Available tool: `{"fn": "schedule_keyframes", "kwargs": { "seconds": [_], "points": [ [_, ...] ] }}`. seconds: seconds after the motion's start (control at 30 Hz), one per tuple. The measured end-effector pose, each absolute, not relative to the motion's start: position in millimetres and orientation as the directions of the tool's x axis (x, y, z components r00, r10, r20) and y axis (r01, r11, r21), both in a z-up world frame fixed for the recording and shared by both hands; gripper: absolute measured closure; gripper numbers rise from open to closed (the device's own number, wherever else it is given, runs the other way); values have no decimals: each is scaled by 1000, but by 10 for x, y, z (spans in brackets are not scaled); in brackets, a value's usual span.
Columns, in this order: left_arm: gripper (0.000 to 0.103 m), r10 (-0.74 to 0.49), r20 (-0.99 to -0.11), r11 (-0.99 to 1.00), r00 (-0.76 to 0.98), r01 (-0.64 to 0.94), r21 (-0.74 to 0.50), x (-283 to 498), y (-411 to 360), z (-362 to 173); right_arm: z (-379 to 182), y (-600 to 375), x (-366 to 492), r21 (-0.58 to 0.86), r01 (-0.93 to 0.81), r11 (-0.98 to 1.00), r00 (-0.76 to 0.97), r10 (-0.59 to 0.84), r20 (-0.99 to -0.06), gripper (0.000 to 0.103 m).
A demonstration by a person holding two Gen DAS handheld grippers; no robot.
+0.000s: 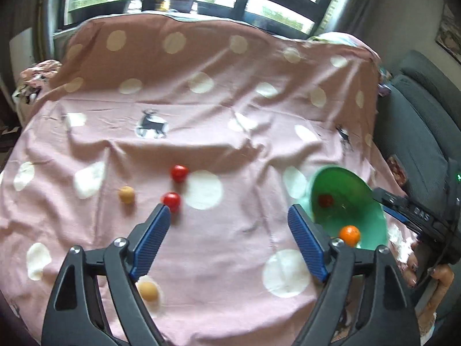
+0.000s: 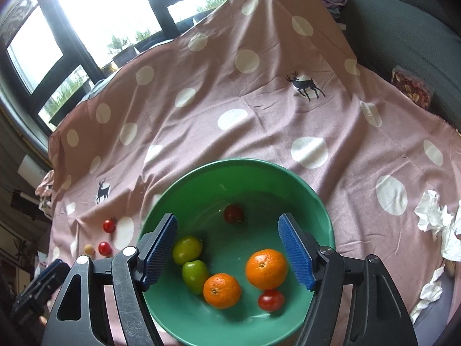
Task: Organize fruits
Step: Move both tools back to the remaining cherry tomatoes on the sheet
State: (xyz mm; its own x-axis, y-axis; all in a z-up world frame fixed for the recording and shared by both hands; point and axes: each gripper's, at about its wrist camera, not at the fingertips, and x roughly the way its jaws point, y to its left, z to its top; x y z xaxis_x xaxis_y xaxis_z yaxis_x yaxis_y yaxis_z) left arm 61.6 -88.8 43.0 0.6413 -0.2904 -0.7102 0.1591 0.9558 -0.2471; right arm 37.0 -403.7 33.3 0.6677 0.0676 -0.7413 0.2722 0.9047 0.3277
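A green bowl sits on the pink spotted cloth and holds two oranges, two green fruits and two red tomatoes. My right gripper is open and empty, hovering over the bowl. My left gripper is open and empty above the cloth, left of the bowl. Two red tomatoes and two small tan fruits lie loose on the cloth. The nearer tomato lies just past my left fingertip.
Crumpled white tissues lie on the cloth at the right. A grey sofa borders the cloth's right side. Windows stand behind the far edge. A hand with the other gripper shows at the right of the left wrist view.
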Motion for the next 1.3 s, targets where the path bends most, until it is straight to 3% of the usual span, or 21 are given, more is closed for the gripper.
{"fn": "schedule_keyframes", "kwargs": {
  "seconds": [0.27,0.43,0.67,0.9,1.13,1.17,1.23,1.3],
  "points": [
    [17,-170,-702,957,692,-53,-285,801,17,208,412,-3721,418,364,179,914,698,143,-702,30],
    [18,-256,-724,941,640,-8,-339,984,9,-13,391,-3329,582,415,86,906,669,255,-698,30],
    [18,-304,-754,946,582,86,-314,1184,-271,-296,347,-2568,1048,486,-83,870,588,436,-681,30],
    [33,-393,-761,903,516,60,-426,1416,-285,-512,-1,-2038,1618,435,-86,896,480,420,-770,30],
    [44,-408,-783,902,470,75,-425,1460,-394,-625,-374,-1825,1989,441,-76,894,368,436,-821,56],
    [50,-405,-788,904,464,72,-422,1468,-397,-646,-404,-1797,2018,433,-82,898,358,432,-828,58],
    [60,-395,-802,909,448,65,-411,1489,-409,-690,-449,-1751,2057,414,-93,906,350,418,-838,61],
    [61,-393,-797,909,459,60,-413,1488,-397,-690,-489,-1723,2092,391,-98,915,343,399,-850,62]
  ]
}}
